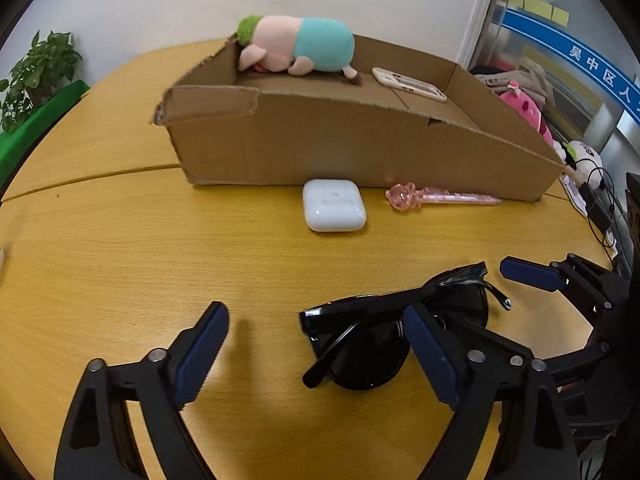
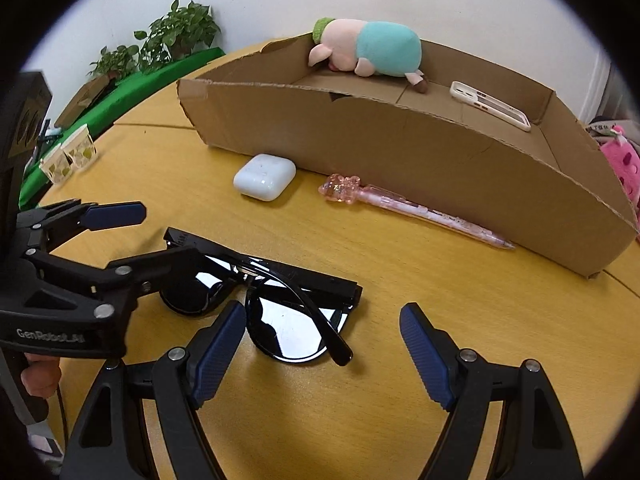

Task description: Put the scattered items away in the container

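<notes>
Both grippers, left gripper (image 1: 316, 356) and right gripper (image 2: 322, 350), fingers wide, flank black folded plastic sunglasses (image 2: 280, 304) near the yellow wooden surface's (image 1: 120, 248) front edge, apparently untouched, awaiting a closing grasp and lift into the open brown cardboard box (image 1: 360, 152).

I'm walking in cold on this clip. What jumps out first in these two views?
The black sunglasses lie folded on the yellow table, nearest the cameras, with both open grippers, left and right, closing around them. Behind stands a long cardboard box holding a plush pig and a white phone case. A white earbud case and a pink pen lie just in front of it.
</notes>
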The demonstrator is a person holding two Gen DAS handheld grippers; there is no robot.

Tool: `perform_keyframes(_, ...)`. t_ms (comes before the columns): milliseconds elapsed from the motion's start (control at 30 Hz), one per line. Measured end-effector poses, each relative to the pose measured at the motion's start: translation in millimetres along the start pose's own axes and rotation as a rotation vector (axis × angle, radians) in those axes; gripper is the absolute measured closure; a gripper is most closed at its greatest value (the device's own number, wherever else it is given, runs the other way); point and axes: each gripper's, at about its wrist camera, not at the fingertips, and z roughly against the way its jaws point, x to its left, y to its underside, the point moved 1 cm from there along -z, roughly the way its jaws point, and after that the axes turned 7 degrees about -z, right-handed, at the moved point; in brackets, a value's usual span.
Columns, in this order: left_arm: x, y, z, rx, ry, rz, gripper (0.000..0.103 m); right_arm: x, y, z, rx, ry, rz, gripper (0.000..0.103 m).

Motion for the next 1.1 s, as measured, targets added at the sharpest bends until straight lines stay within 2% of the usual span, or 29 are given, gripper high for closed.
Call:
perform_keyframes(67, -4, -2, -9, 0.026, 0.003, -0.014, 0.023, 2, 0, -3, -0.002, -0.007, 0.018, 0.024)
perform_keyframes(200, -16, -4, -15, 0.034, -0.046, -0.067, 0.029, 2, 3, -10, 0.003, -0.009, 0.029, 0.027)
perform_keyframes(333, -27, -6, -14, 0.029, -0.027, -0.110, 0.048, 5, 4, -10, -0.020, -0.011, 0.063, 0.037)
perform_keyframes(433, -28, -8, -16, 0.033, -0.029, -0.111, 0.050, 4, 4, -10, -0.028, -0.008, 0.065, 0.037)
perform_keyframes(567, -27, -9, -14, 0.037, -0.026, -0.102, 0.064, -1, 4, -9, -0.028, -0.009, 0.046, 0.039)
perform_keyframes(600, -28, -9, -13, 0.037, -0.022, -0.102, 0.065, -3, 3, -7, -0.032, -0.008, 0.038, 0.041)
perform_keyframes(633, -29, -10, -10, 0.031, -0.021, -0.105, 0.066, -4, 3, -5, -0.038, -0.011, 0.031, 0.049)
perform_keyframes(733, -34, -15, 2, -0.005, -0.025, -0.114, 0.068, -5, -4, 7, -0.076, -0.017, 0.012, 0.057)
perform_keyframes(1100, -32, -36, 40, -0.128, -0.006, -0.110, 0.068, -6, -22, 44, -0.213, -0.036, -0.022, 0.060)
